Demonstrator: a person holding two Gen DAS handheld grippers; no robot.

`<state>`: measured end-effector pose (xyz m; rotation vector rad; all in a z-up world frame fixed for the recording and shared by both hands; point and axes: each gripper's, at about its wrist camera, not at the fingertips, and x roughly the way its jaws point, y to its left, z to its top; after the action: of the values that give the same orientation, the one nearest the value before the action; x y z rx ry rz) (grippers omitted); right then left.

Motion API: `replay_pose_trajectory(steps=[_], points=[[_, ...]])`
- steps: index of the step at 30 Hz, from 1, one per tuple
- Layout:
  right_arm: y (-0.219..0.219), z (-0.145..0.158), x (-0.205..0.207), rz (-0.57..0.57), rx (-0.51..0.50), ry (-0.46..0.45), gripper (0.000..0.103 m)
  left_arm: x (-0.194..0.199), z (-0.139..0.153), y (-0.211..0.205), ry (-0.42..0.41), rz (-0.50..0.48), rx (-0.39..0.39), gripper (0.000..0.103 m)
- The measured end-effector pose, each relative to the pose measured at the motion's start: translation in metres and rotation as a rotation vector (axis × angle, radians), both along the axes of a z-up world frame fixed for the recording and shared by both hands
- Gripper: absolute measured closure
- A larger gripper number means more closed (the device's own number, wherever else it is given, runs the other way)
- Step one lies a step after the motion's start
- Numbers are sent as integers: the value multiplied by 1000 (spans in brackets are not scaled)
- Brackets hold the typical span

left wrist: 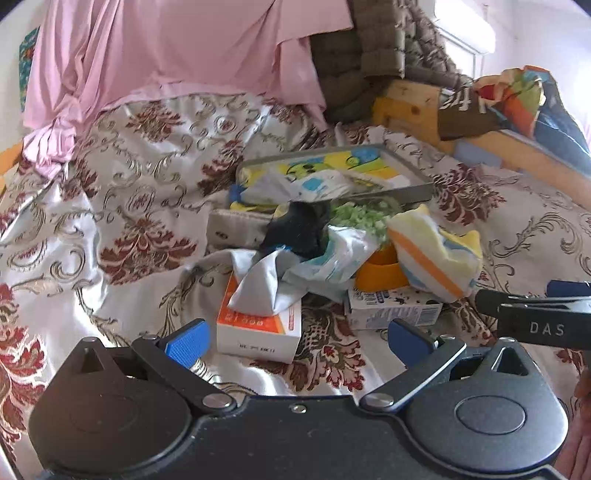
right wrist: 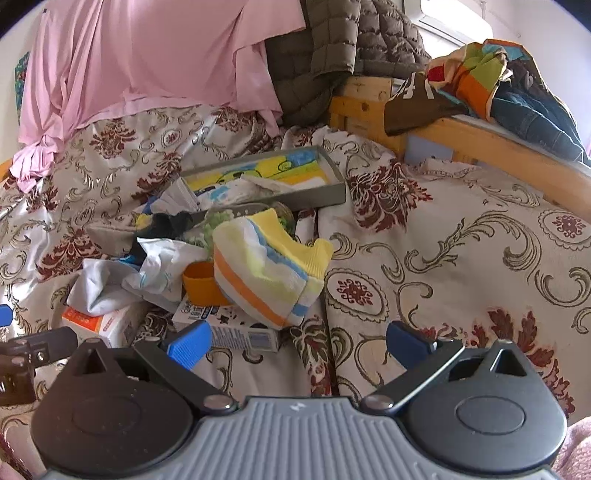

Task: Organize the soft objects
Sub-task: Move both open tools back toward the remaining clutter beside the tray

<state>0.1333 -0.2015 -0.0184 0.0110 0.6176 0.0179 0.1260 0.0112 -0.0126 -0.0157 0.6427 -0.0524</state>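
Both of your grippers, the left gripper and the right gripper, are spread wide and hold nothing. Your big flowery bedspread lies under everything. On it sits the gray tray, then the striped sock, maybe leaning on the orange cup.

Bright, soft daylight from a window far beyond the fingers, up and to the right; blown out to white there in both views. Sheen on the satin bedspread left of the left fingers. Faint, diffuse shadows under the box ahead of the right fingers. Strong fisheye bending at the edges, dark corners. Mild softness and compression blur throughout; clothes at far right smeared.
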Motion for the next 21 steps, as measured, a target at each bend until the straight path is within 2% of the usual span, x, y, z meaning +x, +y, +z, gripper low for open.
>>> replay_pose_trajectory(steps=[14, 21], points=[[-4, 0, 3, -19, 28, 13, 0, 5, -5, -6, 40, -49, -15, 1], [-8, -1, 7, -33, 57, 29, 0, 3, -6, -13, 37, -119, -40, 1]])
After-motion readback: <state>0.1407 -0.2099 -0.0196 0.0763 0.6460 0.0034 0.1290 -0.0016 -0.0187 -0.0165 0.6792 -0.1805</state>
